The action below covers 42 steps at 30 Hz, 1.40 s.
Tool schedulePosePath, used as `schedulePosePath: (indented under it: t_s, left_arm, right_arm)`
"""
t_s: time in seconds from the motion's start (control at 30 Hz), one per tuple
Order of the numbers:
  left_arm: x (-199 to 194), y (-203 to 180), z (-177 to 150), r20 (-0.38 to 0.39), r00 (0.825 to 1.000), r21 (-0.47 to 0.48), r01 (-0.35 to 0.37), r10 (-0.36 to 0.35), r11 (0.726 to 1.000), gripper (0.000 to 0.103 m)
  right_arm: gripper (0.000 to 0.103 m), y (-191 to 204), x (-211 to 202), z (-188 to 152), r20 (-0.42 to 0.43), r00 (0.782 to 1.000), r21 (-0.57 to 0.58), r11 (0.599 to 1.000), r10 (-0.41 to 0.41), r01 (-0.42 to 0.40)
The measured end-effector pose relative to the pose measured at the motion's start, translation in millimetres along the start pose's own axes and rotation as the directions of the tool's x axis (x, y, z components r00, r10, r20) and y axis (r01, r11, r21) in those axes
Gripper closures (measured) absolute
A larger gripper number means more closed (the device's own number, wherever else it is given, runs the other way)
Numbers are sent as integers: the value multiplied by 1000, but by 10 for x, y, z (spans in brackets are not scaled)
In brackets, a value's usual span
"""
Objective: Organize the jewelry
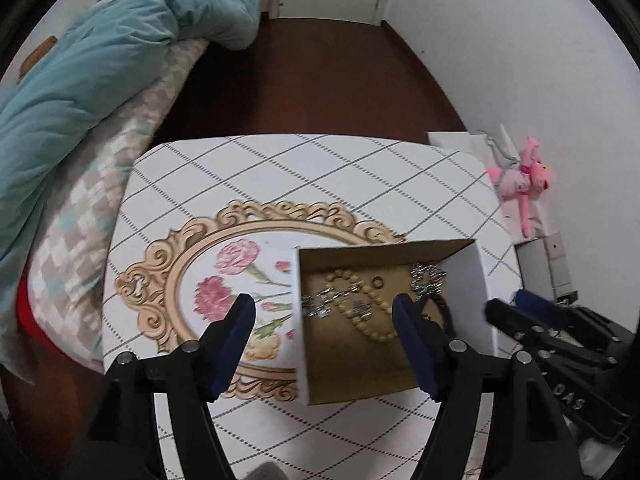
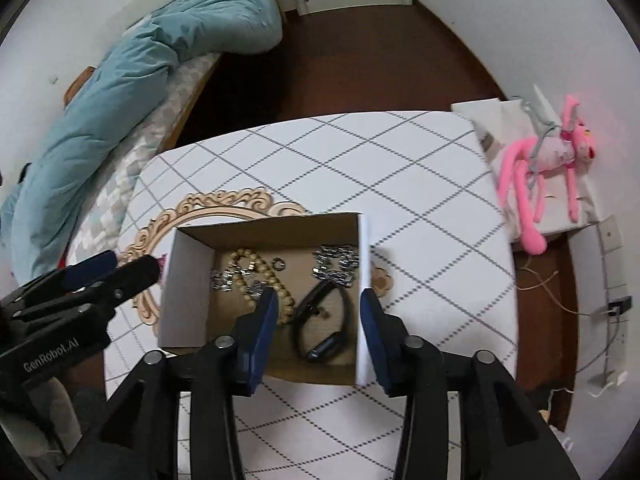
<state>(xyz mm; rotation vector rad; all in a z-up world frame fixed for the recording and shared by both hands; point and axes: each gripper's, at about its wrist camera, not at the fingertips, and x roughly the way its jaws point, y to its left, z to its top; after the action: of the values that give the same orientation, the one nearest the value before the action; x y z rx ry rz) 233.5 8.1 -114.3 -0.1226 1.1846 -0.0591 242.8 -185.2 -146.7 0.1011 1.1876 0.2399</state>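
Since beads (image 2: pixel 264 280), chains (image 2: pixel 335 266), ring (image 2: pixel 279 264) and black band (image 2: pixel 320 320) are all seen inside the box (image 2: pixel 188 280), with no jewelry spotted on the worktop (image 2: pixel 420 208), the task is judged nearly done, both the left tool (image 1: pixel 324 332) and right tool (image 2: pixel 318 330) being spread and empty.

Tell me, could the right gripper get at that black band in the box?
Probably yes. The right gripper hangs open right above the black band, the box has no lid, and nothing lies on top of the band.

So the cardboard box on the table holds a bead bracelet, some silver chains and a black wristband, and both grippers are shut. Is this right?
Not quite: both grippers are open. The left gripper and right gripper each hold nothing, as each wrist view shows. The cardboard box does hold the bead bracelet, silver chains and black wristband.
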Motion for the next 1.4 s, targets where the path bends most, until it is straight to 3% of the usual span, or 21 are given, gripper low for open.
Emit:
schedulePosePath:
  t_s: [0.07,0.17,0.23,0.27,0.3,0.53,0.8,1.2,1.4]
  left_arm:
    - [14,49,-58,3,1000,-12,-26,26,1000,33]
    - [25,100,-167,12,998,-22,-61,62,998,18]
    - [32,120,-242,17,997,-29,-79,80,996,17]
    - [47,128,-292,14,996,-30,-87,87,996,10]
    - [56,129,-321,13,996,-29,-91,91,995,0]
    - [46,74,-534,29,993,-11,-116,117,993,0]
    - [-196,9,-660,69,989,-36,-127,129,991,0]
    - [-1152,-120,-904,207,969,-57,-123,133,991,0]
    - [-1676,-222,-1022,281,950,-41,-129,136,991,0]
  right_arm:
    - [37,8,-50,-36,16,999,-11,999,-49,49]
    - [10,24,-84,-118,27,992,-35,992,-122,123]
    - [3,30,-58,-187,17,987,-50,986,-160,161]
    - [1,25,-40,-223,9,985,-51,984,-170,171]
    - [1,20,-20,-256,5,985,-52,983,-175,175]
    - [0,-7,48,-439,-3,977,-56,976,-212,212]
    - [0,29,-226,-556,45,973,-44,973,-226,228]
    - [0,206,-1325,-862,228,947,-8,972,-226,234]
    - [0,367,-1944,-1040,322,919,-13,970,-225,242]
